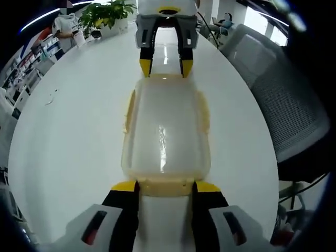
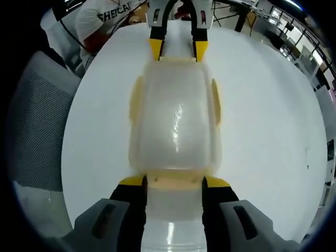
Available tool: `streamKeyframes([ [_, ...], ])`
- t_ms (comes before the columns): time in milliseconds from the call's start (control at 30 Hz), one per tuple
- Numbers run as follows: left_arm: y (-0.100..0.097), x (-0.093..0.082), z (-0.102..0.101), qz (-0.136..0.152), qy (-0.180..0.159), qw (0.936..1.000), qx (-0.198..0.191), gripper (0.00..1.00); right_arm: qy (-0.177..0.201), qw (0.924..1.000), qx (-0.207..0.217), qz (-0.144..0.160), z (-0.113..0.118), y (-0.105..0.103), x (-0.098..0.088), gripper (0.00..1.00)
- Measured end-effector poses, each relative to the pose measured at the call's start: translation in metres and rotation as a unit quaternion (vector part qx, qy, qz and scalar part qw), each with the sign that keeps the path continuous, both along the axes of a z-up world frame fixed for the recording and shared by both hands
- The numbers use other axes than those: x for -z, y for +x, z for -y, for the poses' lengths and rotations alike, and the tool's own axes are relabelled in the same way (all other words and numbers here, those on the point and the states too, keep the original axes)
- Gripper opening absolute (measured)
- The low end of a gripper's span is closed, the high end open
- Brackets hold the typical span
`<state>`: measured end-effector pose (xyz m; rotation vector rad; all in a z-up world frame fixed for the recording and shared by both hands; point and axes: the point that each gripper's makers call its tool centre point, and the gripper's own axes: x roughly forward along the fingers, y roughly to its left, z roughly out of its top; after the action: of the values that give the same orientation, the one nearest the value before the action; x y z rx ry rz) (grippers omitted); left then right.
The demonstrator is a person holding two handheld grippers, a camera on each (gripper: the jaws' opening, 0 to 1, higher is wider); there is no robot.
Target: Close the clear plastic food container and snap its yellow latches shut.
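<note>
Container (image 1: 165,139): lid on, on white table (image 1: 73,142) | left gripper (image 1: 165,188): jaws apart, straddling end latch (image 1: 165,185) | right gripper (image 2: 174,182): jaws apart at opposite end

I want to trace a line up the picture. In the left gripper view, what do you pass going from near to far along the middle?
Left hand-held gripper → near latch → container lid → right hand-held gripper → table → plant.
</note>
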<state>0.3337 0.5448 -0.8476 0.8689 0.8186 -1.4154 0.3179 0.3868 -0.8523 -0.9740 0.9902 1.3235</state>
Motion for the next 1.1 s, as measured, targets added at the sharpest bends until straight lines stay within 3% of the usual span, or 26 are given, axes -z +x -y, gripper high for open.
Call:
streamKeyframes([
  [167,0.0,-0.001,0.001,-0.001,0.005,1.0,-0.003,0.35,-0.018,0.9998,0.008,-0.002,-0.001,0.001,0.001,0.39],
  [333,0.0,-0.001,0.0,0.0,0.004,1.0,-0.006,0.34,-0.01,0.9999,0.012,0.0,0.001,0.0,-0.001,0.38],
  [433,-0.001,-0.001,0.002,0.003,0.022,0.9998,0.001,0.33,-0.004,0.9999,0.013,0.001,0.001,0.0,-0.001,0.37],
  [567,-0.001,-0.002,0.003,0.01,0.027,0.9996,0.008,0.33,-0.015,0.9997,0.016,-0.005,0.003,-0.003,-0.002,0.37],
  [733,-0.004,-0.008,0.003,0.0,0.034,0.9994,0.002,0.33,-0.013,0.9999,0.012,0.0,0.003,-0.004,-0.004,0.37],
  [1100,-0.008,-0.033,0.0,-0.021,0.032,0.9993,-0.001,0.33,0.015,0.9998,0.013,-0.007,0.002,-0.008,-0.034,0.37],
])
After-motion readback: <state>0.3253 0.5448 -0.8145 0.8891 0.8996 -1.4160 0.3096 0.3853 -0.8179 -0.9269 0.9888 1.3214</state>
